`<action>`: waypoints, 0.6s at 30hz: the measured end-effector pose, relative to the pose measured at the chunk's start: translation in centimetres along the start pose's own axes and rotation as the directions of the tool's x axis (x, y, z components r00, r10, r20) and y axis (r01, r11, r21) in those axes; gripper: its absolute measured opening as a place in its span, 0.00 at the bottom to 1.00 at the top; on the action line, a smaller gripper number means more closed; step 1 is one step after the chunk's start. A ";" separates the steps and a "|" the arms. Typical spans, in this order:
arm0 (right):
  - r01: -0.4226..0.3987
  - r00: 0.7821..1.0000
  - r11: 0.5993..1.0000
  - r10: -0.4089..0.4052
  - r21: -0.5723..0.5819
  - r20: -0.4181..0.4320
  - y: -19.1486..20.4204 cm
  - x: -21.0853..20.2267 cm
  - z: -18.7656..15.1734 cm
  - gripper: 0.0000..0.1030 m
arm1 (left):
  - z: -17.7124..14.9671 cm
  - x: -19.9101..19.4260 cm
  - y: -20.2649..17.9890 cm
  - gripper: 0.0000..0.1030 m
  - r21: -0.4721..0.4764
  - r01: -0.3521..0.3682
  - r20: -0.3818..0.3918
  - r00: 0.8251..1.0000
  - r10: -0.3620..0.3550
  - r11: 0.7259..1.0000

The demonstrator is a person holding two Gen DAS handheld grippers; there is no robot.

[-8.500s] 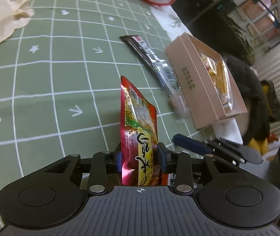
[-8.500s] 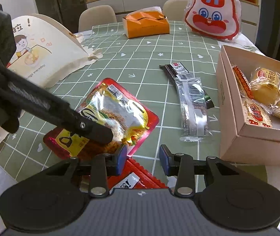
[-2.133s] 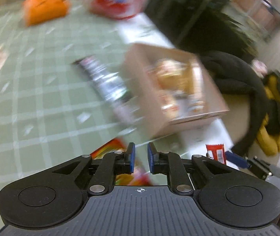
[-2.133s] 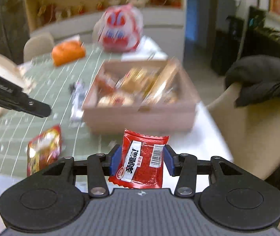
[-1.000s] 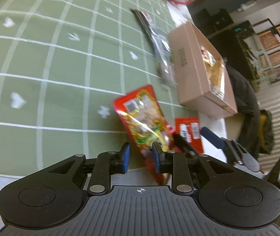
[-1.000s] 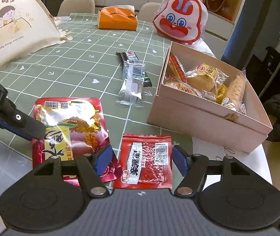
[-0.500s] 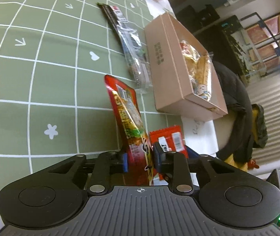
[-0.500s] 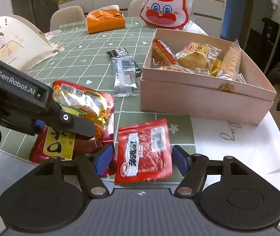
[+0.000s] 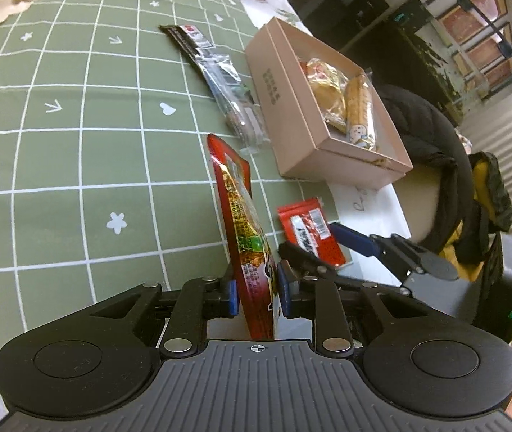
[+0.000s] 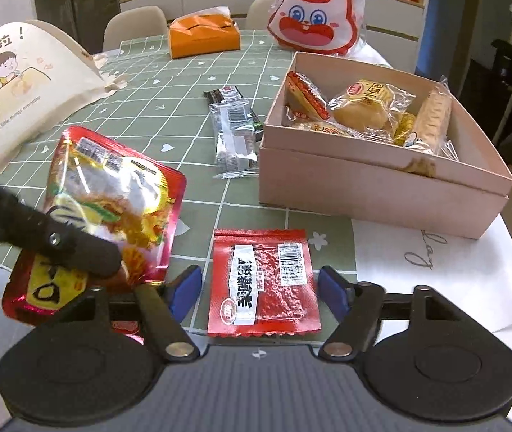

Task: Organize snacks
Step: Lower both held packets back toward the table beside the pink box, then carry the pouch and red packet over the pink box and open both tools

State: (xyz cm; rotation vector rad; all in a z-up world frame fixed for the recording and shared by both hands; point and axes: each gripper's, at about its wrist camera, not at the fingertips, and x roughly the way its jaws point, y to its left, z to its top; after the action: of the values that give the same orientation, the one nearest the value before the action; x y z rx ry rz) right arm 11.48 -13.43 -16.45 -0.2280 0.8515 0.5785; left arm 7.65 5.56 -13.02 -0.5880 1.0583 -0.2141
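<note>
Two claws, two red snack packets

The left gripper (image 9: pixel 256 297) has just narrowed, pinching the large red pouch (image 9: pixel 245 230) edge-up off the table; the right gripper (image 10: pixel 259 286), closing too, stands wide around the small red packet (image 10: pixel 263 282), untouched, box (image 10: pixel 363 183) at one o'clock.

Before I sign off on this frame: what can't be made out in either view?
- Box bottom, right wrist view: hidden under the wrapped snacks.
- Large red pouch, left wrist view: edge-on in the left gripper, front unreadable.
- Dark bar, right wrist view: partly under the clear packet.
</note>
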 end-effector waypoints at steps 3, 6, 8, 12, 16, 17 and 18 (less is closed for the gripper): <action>-0.024 0.999 0.999 0.023 -0.023 -0.033 0.2 -0.6 0.1 0.58 | -0.4 -0.5 -0.3 0.22 0.010 0.007 0.000 1.000 -0.007 1.000; -0.024 1.000 0.999 0.023 -0.022 -0.016 0.2 -2.0 -0.3 0.47 | -0.8 -0.7 -0.7 0.22 0.023 0.020 -0.004 1.000 -0.020 1.000; -0.018 1.000 1.000 0.018 -0.010 0.000 0.0 -3.1 -0.5 0.45 | -1.0 -0.7 -1.1 0.22 0.040 0.026 -0.003 1.000 -0.026 0.999; 0.010 0.999 1.000 -0.011 0.019 0.041 -1.2 -5.2 -0.2 0.42 | -0.9 -1.2 -2.2 0.21 0.061 0.065 0.024 0.997 -0.067 0.996; 0.041 0.993 0.998 -0.046 0.044 0.113 -2.7 -8.0 0.9 0.41 | 0.2 -2.5 -4.1 0.21 0.129 0.127 0.082 0.987 -0.139 0.983; 0.048 0.989 0.998 -0.055 0.051 0.136 -3.1 -8.7 1.3 0.41 | 0.6 -2.8 -4.6 0.21 0.139 0.137 0.098 0.984 -0.151 0.981; 0.055 0.985 0.997 -0.064 0.062 0.159 -3.5 -9.4 1.7 0.41 | 1.1 -3.0 -5.0 0.21 0.141 0.152 0.108 0.980 -0.168 0.978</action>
State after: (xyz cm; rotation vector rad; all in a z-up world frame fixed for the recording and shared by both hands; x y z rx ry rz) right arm 9.68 -19.22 -8.27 -0.1520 0.7018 0.5090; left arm 7.69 3.16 -7.64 -0.5596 0.8737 -0.3834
